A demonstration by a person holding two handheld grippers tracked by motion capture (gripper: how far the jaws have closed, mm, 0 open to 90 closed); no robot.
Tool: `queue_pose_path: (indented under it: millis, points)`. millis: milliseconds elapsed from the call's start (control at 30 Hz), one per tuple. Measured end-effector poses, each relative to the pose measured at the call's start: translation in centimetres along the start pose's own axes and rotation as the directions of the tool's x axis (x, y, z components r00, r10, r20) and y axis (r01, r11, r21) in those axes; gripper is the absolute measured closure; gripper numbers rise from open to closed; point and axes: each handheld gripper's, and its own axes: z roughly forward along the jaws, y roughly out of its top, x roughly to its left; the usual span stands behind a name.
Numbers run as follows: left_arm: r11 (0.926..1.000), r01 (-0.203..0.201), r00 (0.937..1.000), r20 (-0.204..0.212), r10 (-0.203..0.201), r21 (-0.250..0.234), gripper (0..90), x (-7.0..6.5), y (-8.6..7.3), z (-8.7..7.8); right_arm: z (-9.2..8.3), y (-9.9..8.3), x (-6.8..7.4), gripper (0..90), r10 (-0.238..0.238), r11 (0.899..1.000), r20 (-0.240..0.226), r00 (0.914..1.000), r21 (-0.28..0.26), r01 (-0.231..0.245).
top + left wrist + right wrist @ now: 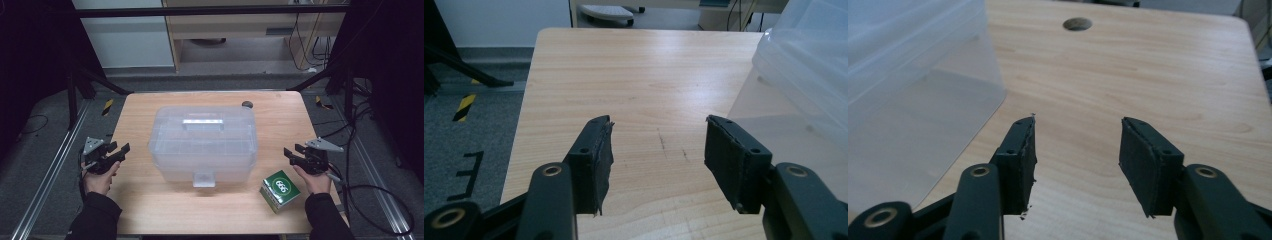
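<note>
A translucent plastic storage box [202, 141] with a closed lid and a front latch stands in the middle of the wooden table [150, 200]. A small green carton [280, 190] marked 666 lies near the front right. My left gripper [119, 150] hovers at the table's left edge, open, with nothing between its jaws. In the left gripper view its jaws [658, 145] frame bare wood, and the box [809, 60] sits to the right. My right gripper [294, 151] is held open right of the box, just behind the carton. The right gripper view has the gripper [1077, 145] over bare wood beside the box [913, 85].
A round cable hole [247, 104] sits in the table's back right, also seen as a hole [1077, 24] ahead of the right gripper. Black frame bars and cables surround the table. A yellow-black floor marking [464, 107] lies off the left edge.
</note>
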Motion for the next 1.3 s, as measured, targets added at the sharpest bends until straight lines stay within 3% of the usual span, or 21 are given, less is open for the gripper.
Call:
queue_pose_path:
  millis: [67, 133, 400, 667, 833, 933, 1300]
  points:
    - [0.9999, -0.014, 0.9998, 0.013, 0.014, 0.007, 44.2, -0.2, 0.2, 0.0, -0.1, -0.2, 0.4, 47.7, -0.014, 1.0, -0.012, 0.9998, 0.017, 0.015]
    - [0.9989, -0.042, 0.9991, 0.001, 0.042, -0.02, 43.6, -0.4, 0.4, -0.3, -0.4, -0.3, 0.6, 45.9, -0.032, 0.999, -0.02, 0.9993, 0.022, 0.032]
    - [0.9949, -0.075, 0.9968, 0.023, 0.077, -0.068, 41.4, -0.9, 1.3, -0.9, -0.6, -0.3, 0.6, 41.7, -0.04, 0.999, -0.017, 0.9991, 0.015, 0.04]
    - [0.987, -0.145, 0.9868, 0.063, 0.15, -0.068, 31.7, -1.8, 2.3, -1.2, -0.4, -0.3, 0.8, 34.2, -0.057, 0.998, -0.015, 0.9982, 0.034, 0.058]
    - [0.9847, -0.162, 0.9836, 0.07, 0.166, -0.064, 27.8, -1.9, 2.8, -1.3, -0.4, -0.3, 0.8, 33.5, -0.074, 0.996, -0.018, 0.9971, 0.051, 0.075]
    - [0.9885, -0.141, 0.9837, 0.105, 0.146, -0.055, 27.0, -1.9, 3.4, -1.5, -0.4, -0.3, 0.8, 32.6, -0.071, 0.996, -0.017, 0.9973, 0.053, 0.072]
    - [0.9777, -0.179, 0.9709, 0.141, 0.194, -0.11, 24.9, -2.5, 6.9, -3.4, -0.3, -0.3, 0.9, 30.6, -0.088, 0.994, -0.007, 0.9961, 0.068, 0.089]
